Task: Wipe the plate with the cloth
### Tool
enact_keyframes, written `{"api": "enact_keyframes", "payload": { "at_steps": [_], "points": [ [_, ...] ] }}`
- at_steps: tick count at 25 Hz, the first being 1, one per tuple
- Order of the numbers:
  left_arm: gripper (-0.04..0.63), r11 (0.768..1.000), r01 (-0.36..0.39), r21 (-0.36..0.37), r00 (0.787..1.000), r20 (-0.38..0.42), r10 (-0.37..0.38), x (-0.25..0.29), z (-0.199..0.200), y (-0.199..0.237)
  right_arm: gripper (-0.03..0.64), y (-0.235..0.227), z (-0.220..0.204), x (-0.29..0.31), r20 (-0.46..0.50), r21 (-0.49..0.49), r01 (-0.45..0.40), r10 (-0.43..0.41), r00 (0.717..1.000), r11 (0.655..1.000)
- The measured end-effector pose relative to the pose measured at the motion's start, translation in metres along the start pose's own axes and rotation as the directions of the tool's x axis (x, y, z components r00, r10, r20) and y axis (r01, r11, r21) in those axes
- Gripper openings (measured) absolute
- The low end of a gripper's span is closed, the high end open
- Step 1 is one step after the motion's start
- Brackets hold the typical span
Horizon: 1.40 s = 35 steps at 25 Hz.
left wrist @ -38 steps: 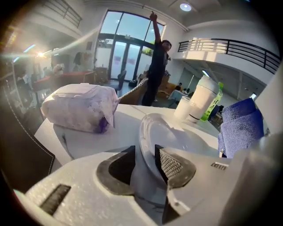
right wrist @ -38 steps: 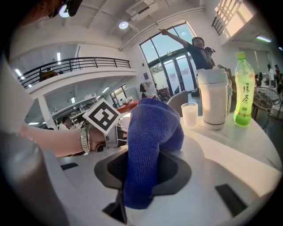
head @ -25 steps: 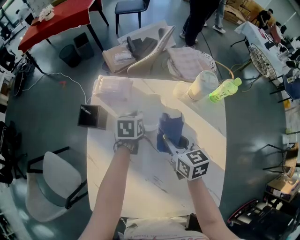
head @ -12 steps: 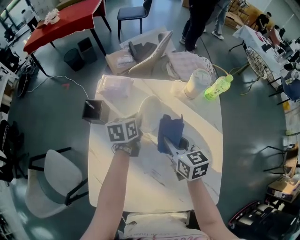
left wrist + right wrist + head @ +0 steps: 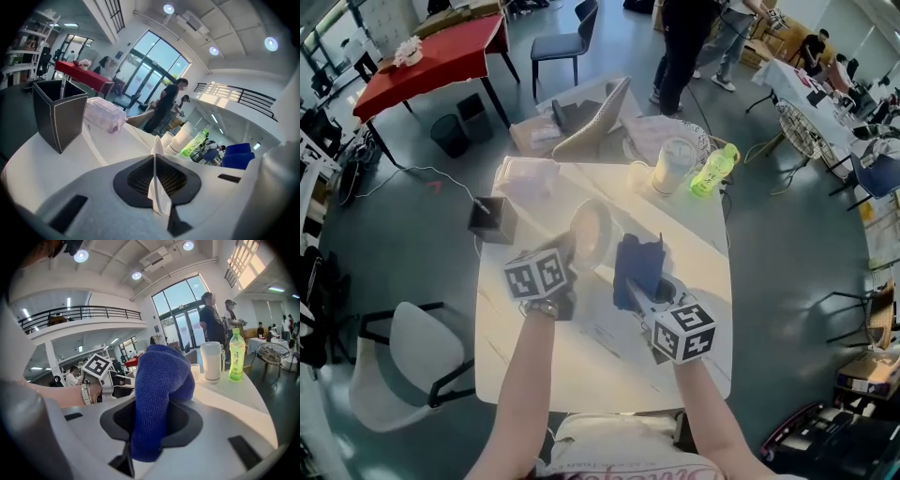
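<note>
In the head view a white plate hangs tilted above the white table, its face turned toward the right. My left gripper is shut on its near rim. In the left gripper view that rim shows edge-on as a thin white blade, pinched between the jaws of the left gripper. My right gripper is shut on a blue cloth, which stands up just right of the plate. In the right gripper view the cloth bulges out of the right gripper.
A black square pen holder stands at the table's left edge, a clear plastic box behind it. A white jug and a green bottle stand at the far right. A white chair stands at the left. People stand beyond the table.
My left gripper has closed on the plate's rim and lifted the plate off the table, tilting it up. Both hands have risen, and the cloth stays in the right gripper.
</note>
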<state>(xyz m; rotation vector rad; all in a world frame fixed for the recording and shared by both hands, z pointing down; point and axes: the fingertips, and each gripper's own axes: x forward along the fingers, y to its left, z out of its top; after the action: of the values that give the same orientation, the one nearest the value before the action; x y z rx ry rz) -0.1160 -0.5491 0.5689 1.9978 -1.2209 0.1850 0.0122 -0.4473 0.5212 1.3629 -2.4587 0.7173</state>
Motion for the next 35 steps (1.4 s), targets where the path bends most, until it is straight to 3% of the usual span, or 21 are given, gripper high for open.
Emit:
{"api": "enact_keyframes", "payload": {
  "at_steps": [7,20,35],
  "points": [
    [0.017,0.997,0.067,-0.035,0.992,0.113,-0.063,-0.05,-0.004,-0.037,0.114,0.022,0.012,-0.04,0.049,-0.028,-0.022,0.023,0.999,0.999],
    [0.017,0.985,0.152,0.076,0.942,0.29,-0.167,-0.143,-0.001,-0.121,0.114,0.062,0.035,-0.116,0.135,-0.099,-0.054,0.067,0.989,0.994],
    [0.017,0.96,0.225,0.169,0.853,0.443,-0.278,-0.229,0.009,-0.176,0.114,0.12,0.079,-0.18,0.309,-0.191,-0.092,0.148,0.94,0.977]
  ]
}}
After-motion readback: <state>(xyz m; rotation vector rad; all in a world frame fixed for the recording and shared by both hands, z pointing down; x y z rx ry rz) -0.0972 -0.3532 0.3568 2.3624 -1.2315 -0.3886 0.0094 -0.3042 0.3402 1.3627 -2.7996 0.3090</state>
